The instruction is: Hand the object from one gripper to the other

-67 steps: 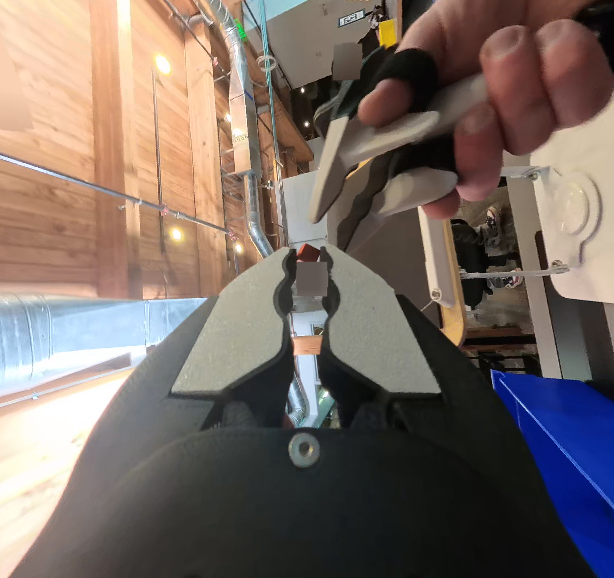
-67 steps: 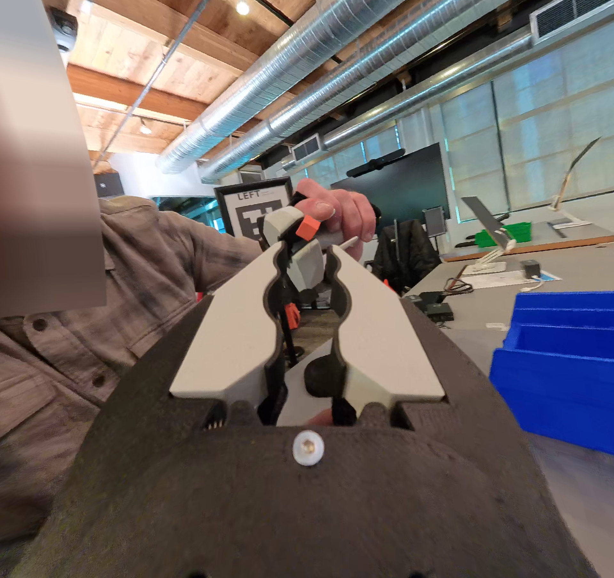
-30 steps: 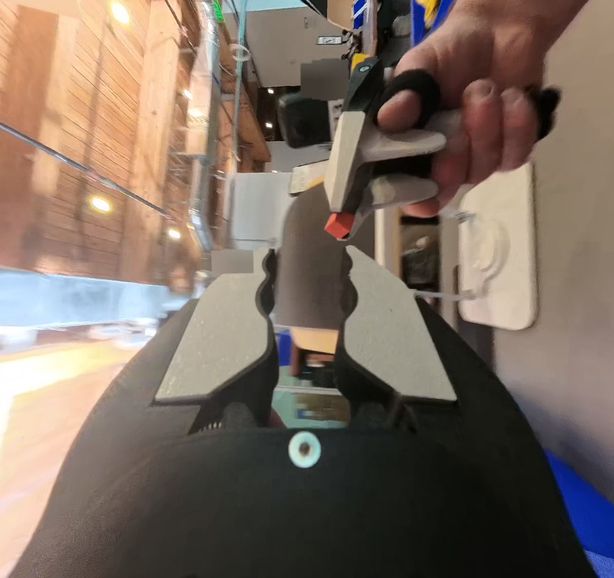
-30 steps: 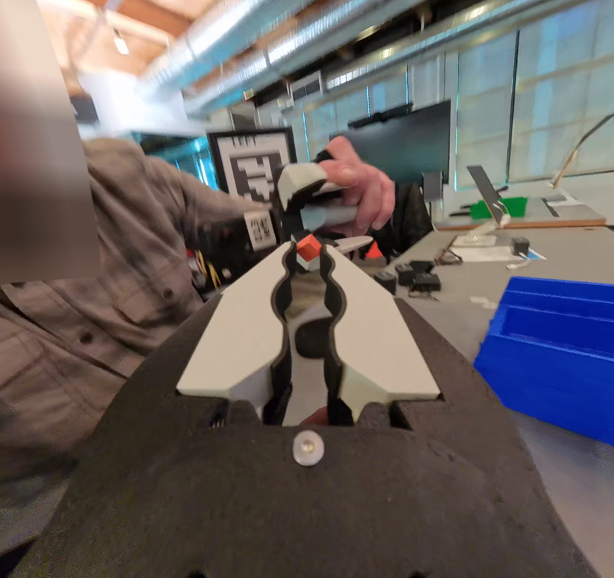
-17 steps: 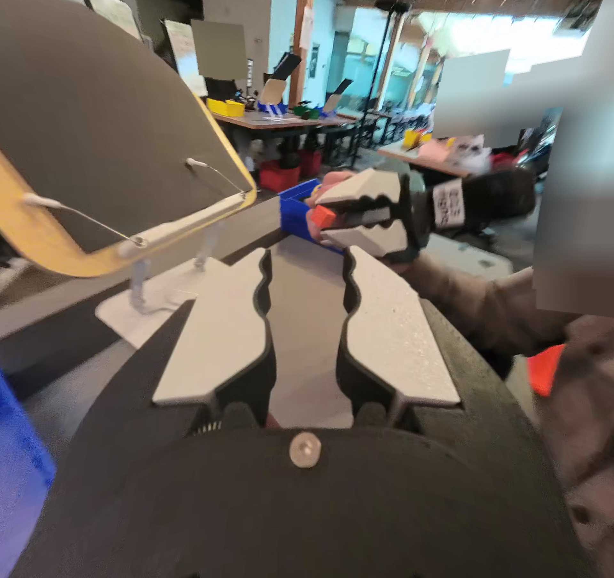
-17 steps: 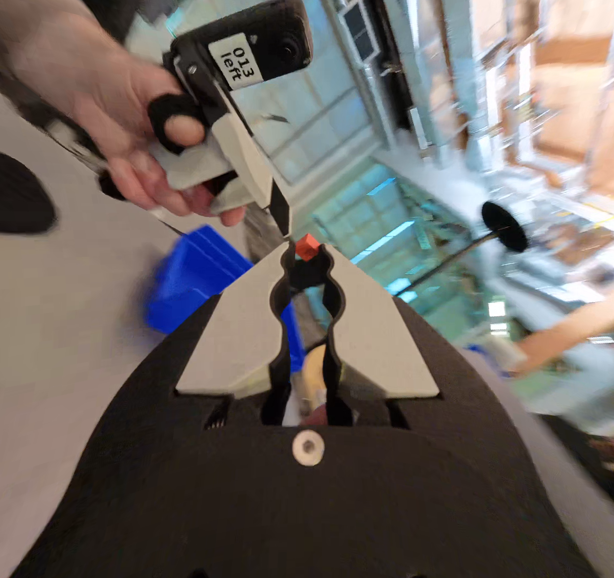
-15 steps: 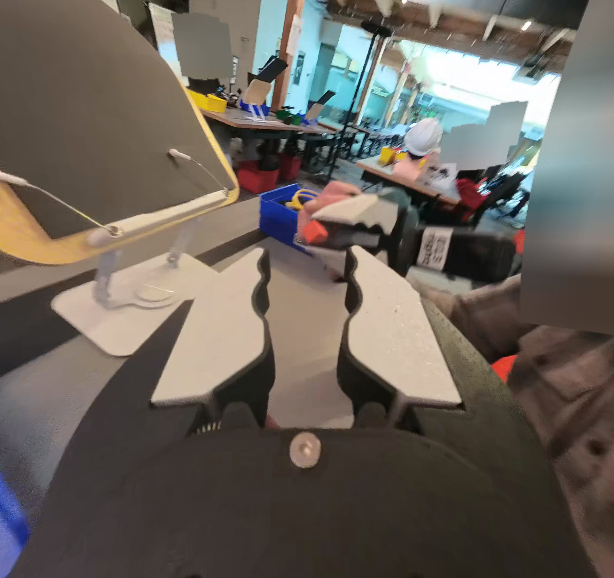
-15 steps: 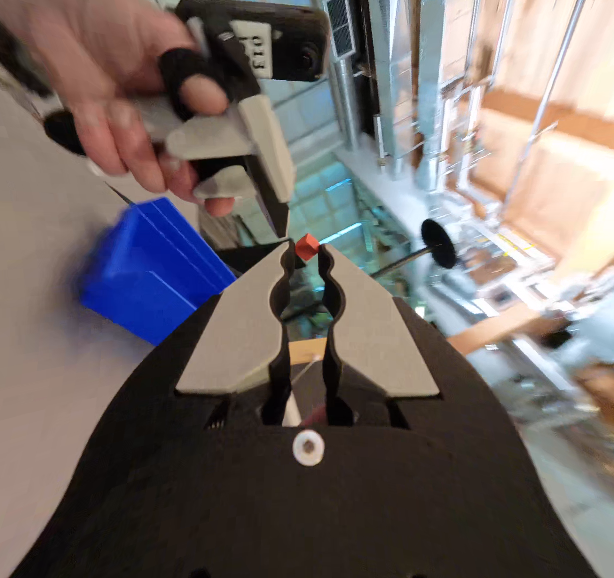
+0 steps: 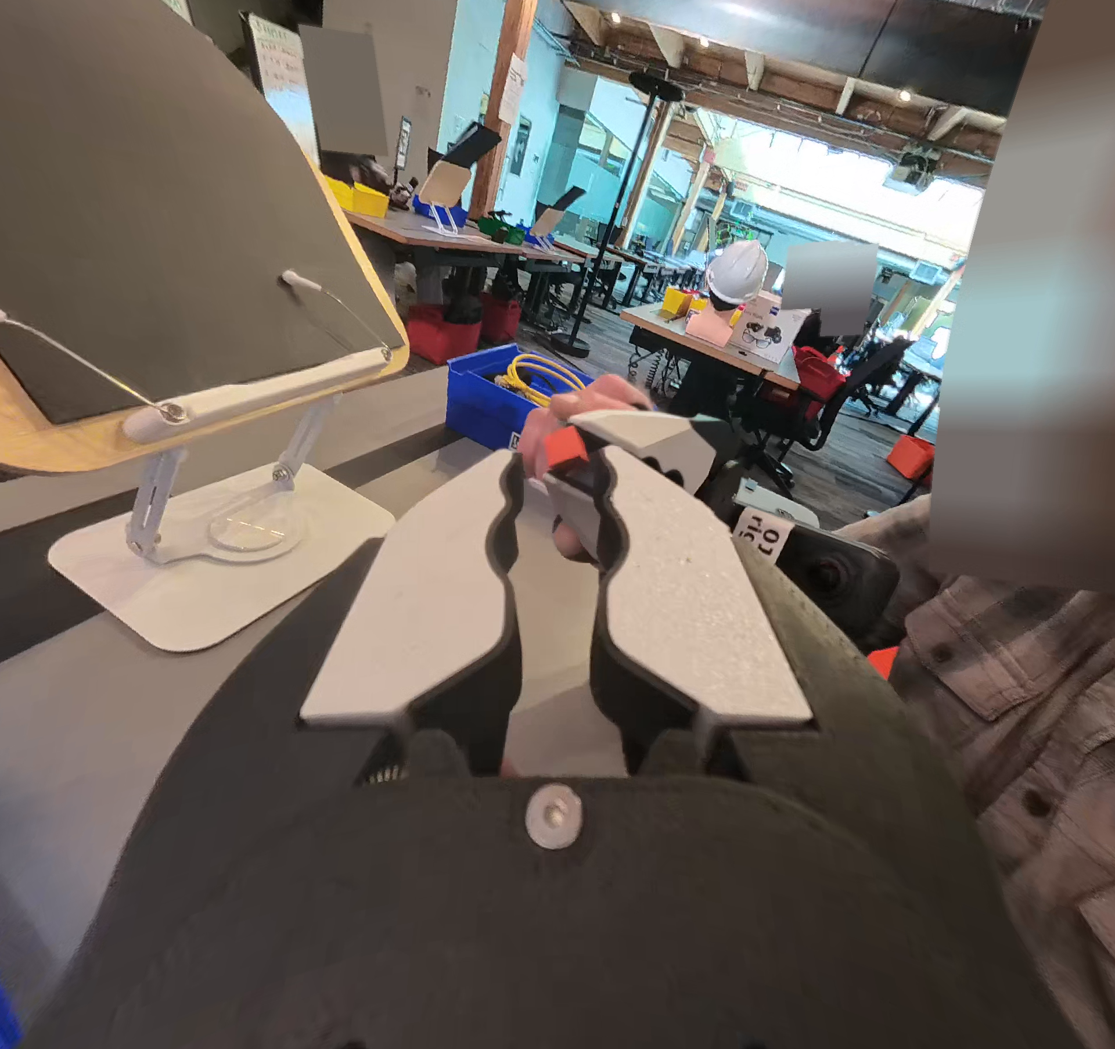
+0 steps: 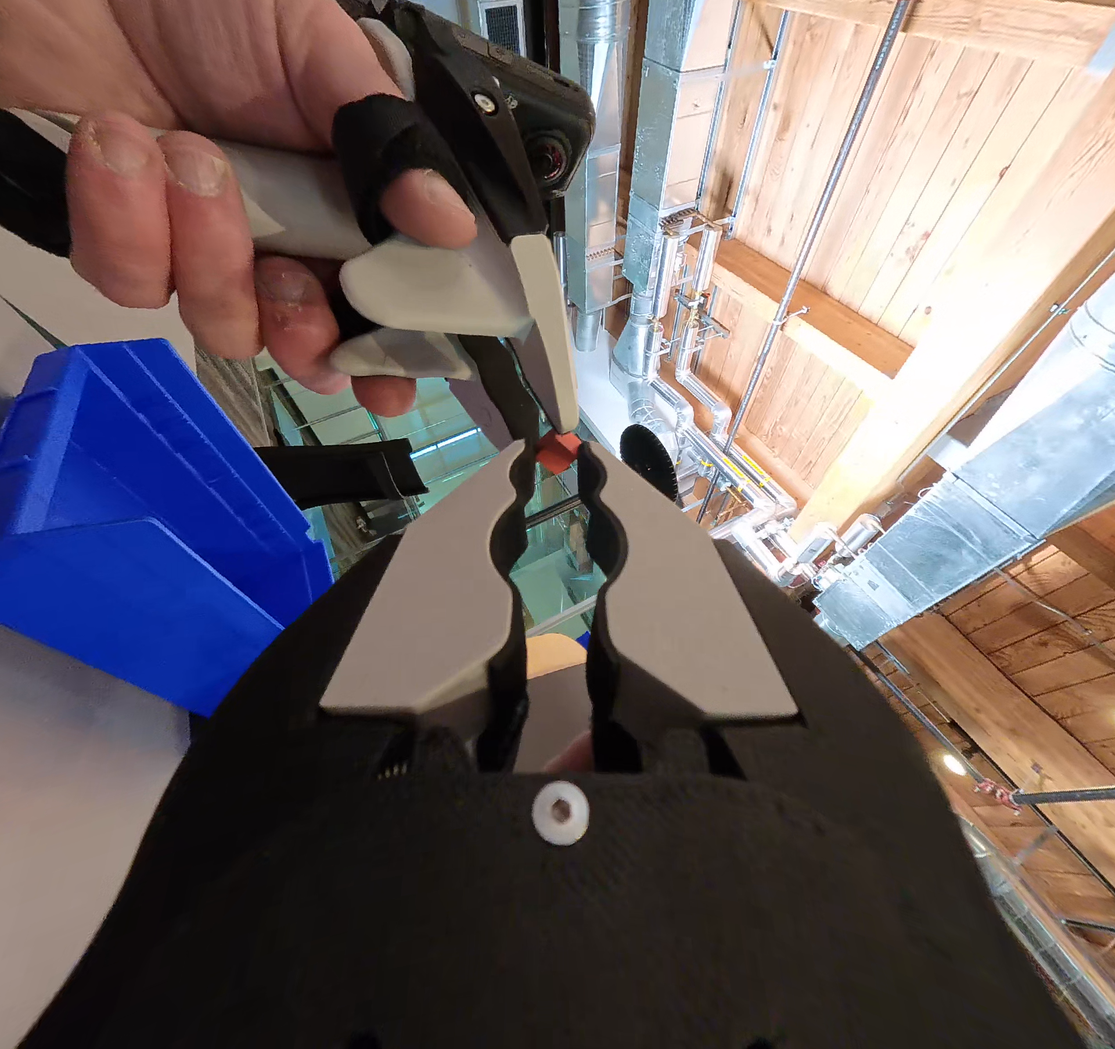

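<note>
A small red cube [image 10: 556,454] is pinched between the tips of my right gripper [image 10: 554,450], which is shut on it. In the left wrist view the same cube [image 9: 566,445] sits between the right gripper's fingers [image 9: 639,431], which come in from the right. My left gripper [image 9: 561,463] is open, its two tips on either side of the cube with a gap left. In the right wrist view the left gripper [image 10: 546,425] comes down from the upper left in a hand [image 10: 181,115], its tips just above the cube.
A dark board rests on a white stand [image 9: 211,543] on the grey table [image 9: 90,718] at the left. A blue bin [image 9: 482,398] with yellow cables lies behind the cube. Another blue bin [image 10: 120,507] is at the left. A plaid sleeve [image 9: 995,658] is at the right. My left and right fingertips are right by each other.
The two grippers have come closer together. The cube, still in the right gripper, now sits between the left gripper's open tips. Both views have swung round since a second ago.
</note>
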{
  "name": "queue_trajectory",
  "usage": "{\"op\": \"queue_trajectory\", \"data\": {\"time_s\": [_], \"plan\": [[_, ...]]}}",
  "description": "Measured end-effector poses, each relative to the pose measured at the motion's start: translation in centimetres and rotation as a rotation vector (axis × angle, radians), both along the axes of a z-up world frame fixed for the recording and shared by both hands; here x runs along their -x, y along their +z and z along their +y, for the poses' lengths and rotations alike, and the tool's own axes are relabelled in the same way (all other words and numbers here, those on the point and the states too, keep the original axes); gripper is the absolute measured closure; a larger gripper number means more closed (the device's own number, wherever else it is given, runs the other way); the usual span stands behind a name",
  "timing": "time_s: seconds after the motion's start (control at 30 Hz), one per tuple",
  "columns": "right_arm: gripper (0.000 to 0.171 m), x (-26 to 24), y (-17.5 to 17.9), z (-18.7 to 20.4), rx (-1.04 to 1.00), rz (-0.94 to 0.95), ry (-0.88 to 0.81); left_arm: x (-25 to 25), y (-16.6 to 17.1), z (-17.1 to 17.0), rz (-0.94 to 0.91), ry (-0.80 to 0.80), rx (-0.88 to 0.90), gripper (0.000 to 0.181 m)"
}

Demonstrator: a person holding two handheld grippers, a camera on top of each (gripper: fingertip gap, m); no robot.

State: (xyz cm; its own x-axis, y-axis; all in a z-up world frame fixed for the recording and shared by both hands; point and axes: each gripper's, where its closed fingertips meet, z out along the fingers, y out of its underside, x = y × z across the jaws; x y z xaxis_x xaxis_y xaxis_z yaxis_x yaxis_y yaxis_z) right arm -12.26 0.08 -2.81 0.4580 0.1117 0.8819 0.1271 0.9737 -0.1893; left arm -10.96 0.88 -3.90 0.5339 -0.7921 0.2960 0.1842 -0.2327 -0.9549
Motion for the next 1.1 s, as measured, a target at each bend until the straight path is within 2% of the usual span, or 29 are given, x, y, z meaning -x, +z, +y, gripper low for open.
{"op": "queue_trajectory", "data": {"time_s": [0.2,0.6,0.93,1.03,1.1], "plan": [[0.160,0.0,0.1,-0.3,0.024,0.009,0.025,-0.6,0.0,-0.1,0.048,0.009,-0.060,0.168],[0.160,0.0,0.1,-0.4,0.047,0.016,0.042,-0.6,0.1,-0.2,0.097,0.038,-0.121,0.169],[0.147,0.3,-0.2,-0.7,0.039,0.007,0.041,-0.2,0.4,-0.2,0.167,0.043,-0.158,0.169],[0.143,0.1,-0.3,-0.5,0.054,-0.007,0.059,0.4,0.2,0.0,0.327,0.068,-0.229,0.169],[0.141,-0.1,-0.5,-0.4,0.063,-0.030,0.077,0.8,-0.7,0.1,0.557,0.063,-0.306,0.169]]}}
